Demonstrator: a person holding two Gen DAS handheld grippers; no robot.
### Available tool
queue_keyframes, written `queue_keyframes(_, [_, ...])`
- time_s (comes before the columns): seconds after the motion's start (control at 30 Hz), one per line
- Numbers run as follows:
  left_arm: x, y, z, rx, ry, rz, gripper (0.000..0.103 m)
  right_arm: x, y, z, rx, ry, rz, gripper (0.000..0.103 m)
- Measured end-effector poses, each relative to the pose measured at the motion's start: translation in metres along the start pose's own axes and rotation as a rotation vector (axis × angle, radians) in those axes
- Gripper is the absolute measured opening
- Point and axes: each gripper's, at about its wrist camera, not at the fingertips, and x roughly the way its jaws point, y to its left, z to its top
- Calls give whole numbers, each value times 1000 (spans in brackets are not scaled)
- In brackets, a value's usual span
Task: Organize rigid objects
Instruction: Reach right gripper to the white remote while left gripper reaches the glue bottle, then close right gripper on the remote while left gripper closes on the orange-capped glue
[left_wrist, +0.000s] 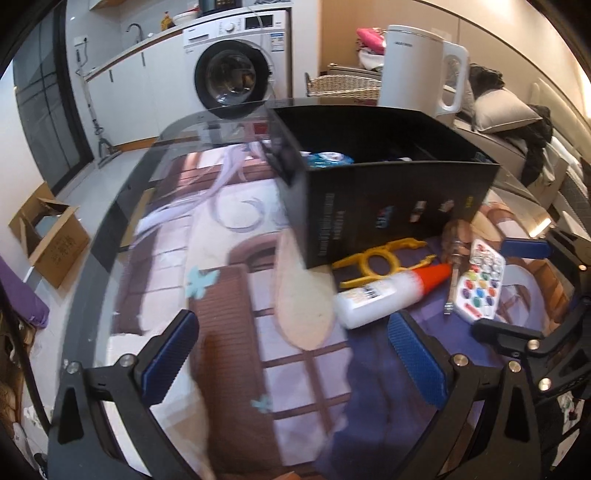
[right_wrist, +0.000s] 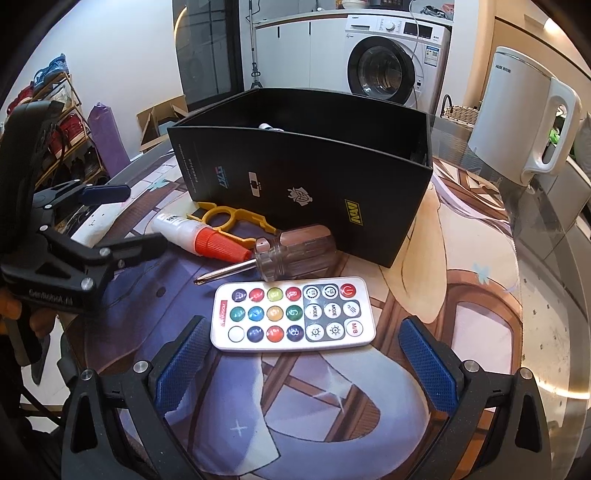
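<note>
while the right tool (right_wrist: 301, 354) gapes wide, the remote (right_wrist: 293, 314) lies just ahead.

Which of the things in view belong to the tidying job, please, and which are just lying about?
For the job: black box; remote control; screwdriver; glue bottle; yellow plastic tool.

Just lying about: white kettle; washing machine; wicker basket; cardboard box.
</note>
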Motion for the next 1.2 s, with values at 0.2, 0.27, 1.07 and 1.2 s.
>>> queue_keyframes(0.2, [4,-12,1,3,21,-49,103,-4,-3,0,-6,-12,4,87])
queue_keyframes(0.27, [5,-14,2,-5,26,-47,103,-6,-4,-2,-11,-14,3,87])
queue_keyframes(1.07, [31,-39,31,-34,74,13,103,-16,-25,-15,27,-9,-18,87])
queue_keyframes(1.2, [26,-24,23,-48,77,25,103,-16,-25,-15,27,-9,-19,87])
